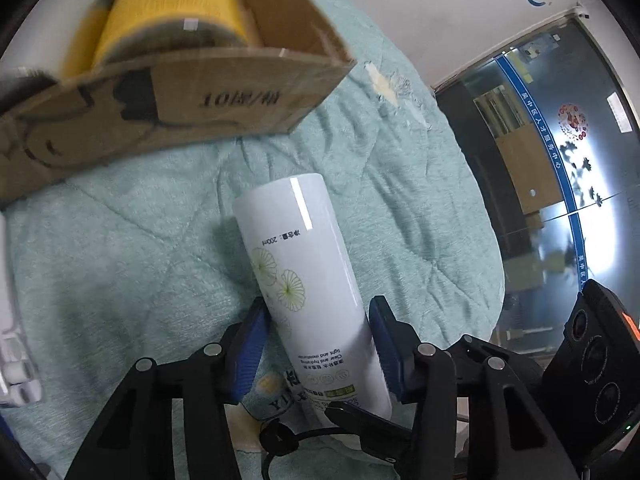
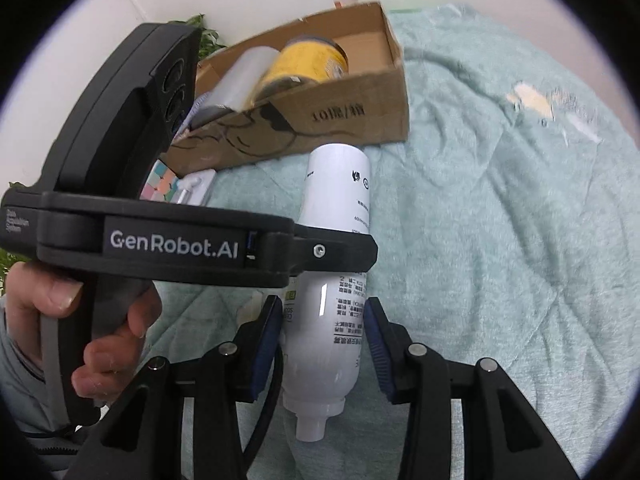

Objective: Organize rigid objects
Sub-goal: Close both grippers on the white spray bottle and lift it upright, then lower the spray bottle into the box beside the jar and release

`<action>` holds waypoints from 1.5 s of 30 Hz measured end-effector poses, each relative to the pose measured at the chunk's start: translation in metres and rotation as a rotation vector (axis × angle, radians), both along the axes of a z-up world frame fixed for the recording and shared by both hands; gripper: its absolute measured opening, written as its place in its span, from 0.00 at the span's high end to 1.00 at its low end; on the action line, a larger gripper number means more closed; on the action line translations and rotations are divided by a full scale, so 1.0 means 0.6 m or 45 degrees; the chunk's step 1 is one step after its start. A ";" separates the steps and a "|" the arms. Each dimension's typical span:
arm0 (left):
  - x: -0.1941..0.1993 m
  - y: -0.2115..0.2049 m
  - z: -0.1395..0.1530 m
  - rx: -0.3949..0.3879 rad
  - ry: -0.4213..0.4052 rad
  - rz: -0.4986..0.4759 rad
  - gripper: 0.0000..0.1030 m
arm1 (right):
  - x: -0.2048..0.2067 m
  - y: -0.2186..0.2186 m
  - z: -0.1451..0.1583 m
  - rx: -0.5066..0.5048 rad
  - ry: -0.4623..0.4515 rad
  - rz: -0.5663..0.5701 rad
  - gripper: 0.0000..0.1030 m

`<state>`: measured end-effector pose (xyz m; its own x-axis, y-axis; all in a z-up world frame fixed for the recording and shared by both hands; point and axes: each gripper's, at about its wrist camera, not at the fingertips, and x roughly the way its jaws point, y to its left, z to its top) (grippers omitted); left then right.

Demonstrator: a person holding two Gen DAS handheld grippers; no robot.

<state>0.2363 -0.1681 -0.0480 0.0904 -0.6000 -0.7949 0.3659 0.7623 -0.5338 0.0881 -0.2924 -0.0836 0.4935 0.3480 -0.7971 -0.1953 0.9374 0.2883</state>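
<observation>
Cardboard box (image 1: 168, 92) with yellow spool (image 1: 176, 12) lies beyond the bottle (image 1: 304, 280).

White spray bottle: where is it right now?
The white spray bottle lies on the green blanket just in front of the cardboard box, between the fingers of both the left claw and right claw.

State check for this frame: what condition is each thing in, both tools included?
White cylindrical plastic bottle: on its side on the teal quilted blanket, base toward the box.
Brown cardboard box: open-topped, holding items.
Yellow thread spool: inside the box.
Translucent white roll: inside the box, beside the spool.
Left tool: shut on the bottle's body.
Right tool: shut on the bottle near its neck.
</observation>
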 end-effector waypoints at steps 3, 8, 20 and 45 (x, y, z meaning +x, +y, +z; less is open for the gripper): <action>-0.008 0.002 0.060 0.005 -0.129 0.002 0.57 | 0.002 0.008 0.028 0.023 -0.069 0.009 0.60; 0.000 0.016 0.179 -0.021 -0.364 0.000 0.60 | 0.025 0.010 0.091 0.007 -0.231 0.002 0.61; 0.134 0.040 0.342 -0.089 -0.504 0.060 0.60 | 0.160 -0.010 0.222 0.006 -0.425 0.052 0.61; 0.374 0.004 0.150 0.019 -0.089 0.129 0.51 | 0.297 -0.036 0.091 -0.047 -0.091 -0.103 0.78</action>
